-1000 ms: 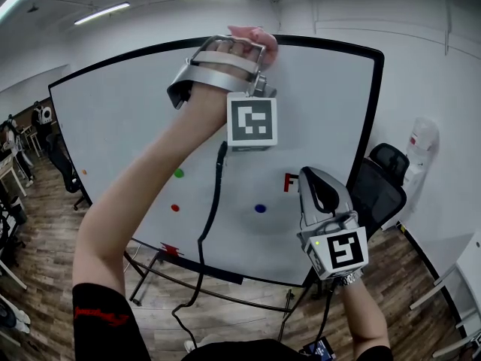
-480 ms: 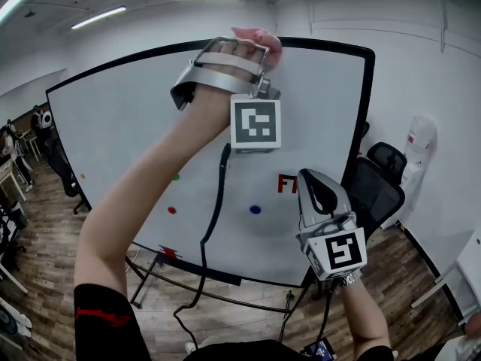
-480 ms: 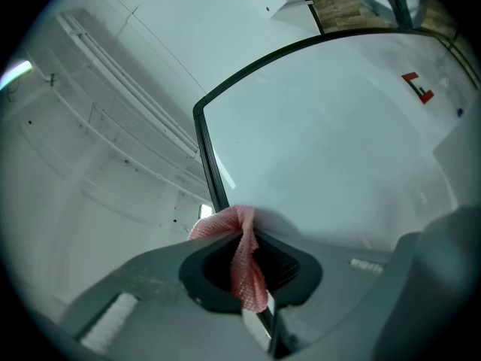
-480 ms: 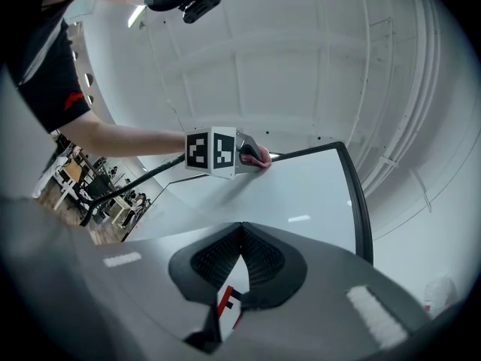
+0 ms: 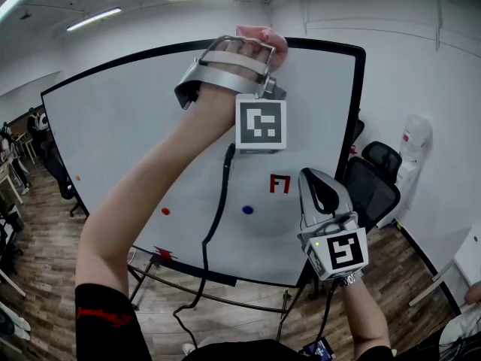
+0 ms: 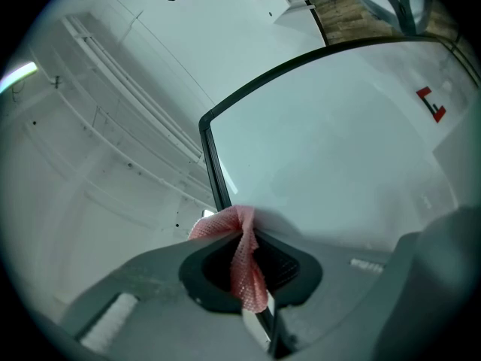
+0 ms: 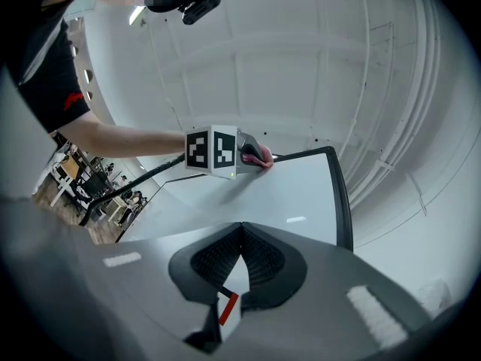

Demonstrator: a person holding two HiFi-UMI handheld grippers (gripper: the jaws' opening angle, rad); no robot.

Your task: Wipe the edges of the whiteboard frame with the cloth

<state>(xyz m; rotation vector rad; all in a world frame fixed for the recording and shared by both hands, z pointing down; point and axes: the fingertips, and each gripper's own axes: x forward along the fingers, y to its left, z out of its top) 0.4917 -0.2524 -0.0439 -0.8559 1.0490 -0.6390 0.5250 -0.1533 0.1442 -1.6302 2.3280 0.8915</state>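
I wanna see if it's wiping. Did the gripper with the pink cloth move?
Yes. The left gripper, shut on the cloth, slid slightly right along the whiteboard frame, nearer its top right corner.

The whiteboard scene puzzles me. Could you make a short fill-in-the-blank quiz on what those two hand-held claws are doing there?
1. The left gripper is shut on a ____ cloth.
2. That cloth touches the top edge of the whiteboard, on its ____ frame.
3. The right gripper holds nothing, and its jaws are ____.
4. In the head view, the gripper raised higher is the ____ one.

Missing words: pink; black; shut; left.
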